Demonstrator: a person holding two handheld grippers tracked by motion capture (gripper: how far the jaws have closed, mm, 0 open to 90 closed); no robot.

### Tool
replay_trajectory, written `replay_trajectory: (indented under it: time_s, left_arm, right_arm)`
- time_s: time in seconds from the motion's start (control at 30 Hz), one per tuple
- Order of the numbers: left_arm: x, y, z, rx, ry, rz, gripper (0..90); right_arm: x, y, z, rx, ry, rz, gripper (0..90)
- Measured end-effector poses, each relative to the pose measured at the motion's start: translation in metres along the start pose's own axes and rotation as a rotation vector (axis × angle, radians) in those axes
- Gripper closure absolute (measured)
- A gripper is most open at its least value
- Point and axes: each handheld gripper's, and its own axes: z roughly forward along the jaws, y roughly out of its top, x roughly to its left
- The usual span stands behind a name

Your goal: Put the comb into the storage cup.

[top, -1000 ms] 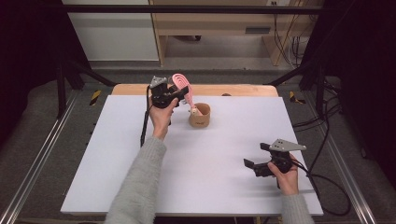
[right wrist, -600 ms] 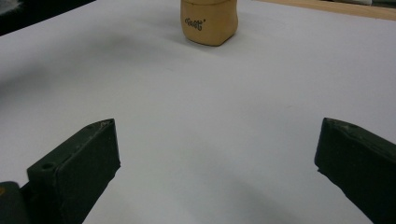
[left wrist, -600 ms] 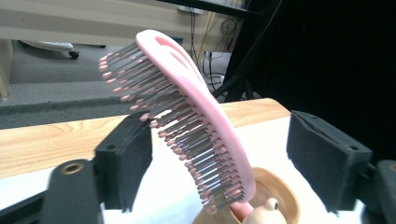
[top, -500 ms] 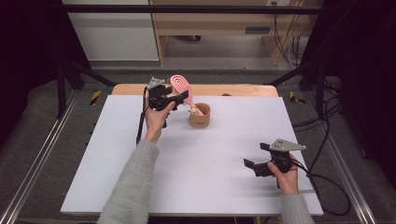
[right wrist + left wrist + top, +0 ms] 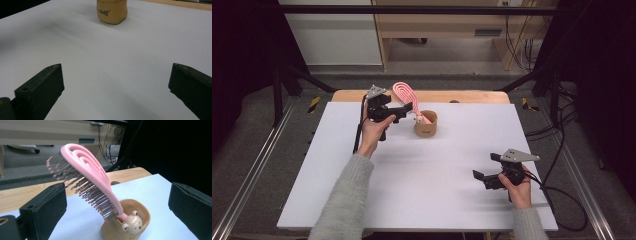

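A pink hairbrush [image 5: 404, 93] stands handle-down in a small tan cup [image 5: 426, 125] at the far middle of the white table [image 5: 432, 200], its head leaning back and left. My left gripper [image 5: 403, 112] hovers just left of the cup, open. In the left gripper view the brush [image 5: 85, 167] and the cup [image 5: 112, 230], which has a bear face on it, sit between and beyond the spread jaws of the left gripper [image 5: 116, 195], touching neither. My right gripper [image 5: 486, 167] is open near the front right, nothing in it. The right gripper [image 5: 116, 67] faces the cup [image 5: 112, 11] across bare table.
A wooden strip [image 5: 472, 96] runs along the table's far edge. Metal rails [image 5: 257, 170] flank the table on both sides. Cables [image 5: 557, 195] trail from the right gripper off the right side. Shelving and wires [image 5: 512, 35] stand beyond the table.
My left gripper has drawn back a little to the left and toward the person, away from the brush. The brush stays in the cup. The right gripper has not moved.
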Motion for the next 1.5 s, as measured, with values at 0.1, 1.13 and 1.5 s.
replay_trajectory:
  time_s: [0.1, 1.13, 1.5]
  left_arm:
    - [-0.003, 0.002, -0.005, -0.003, 0.011, 0.012, 1.4]
    - [-0.012, -0.008, -0.087, -0.037, -0.067, 0.114, 1.0]
    - [-0.008, -0.037, -0.107, -0.007, -0.074, 0.141, 1.0]
  right_arm:
    - [0.000, 0.000, 0.000, -0.001, 0.000, 0.001, 0.4]
    - [0.001, 0.000, 0.000, -0.011, 0.003, 0.007, 0.4]
    - [0.001, 0.001, 0.000, -0.013, 0.001, 0.009, 0.4]
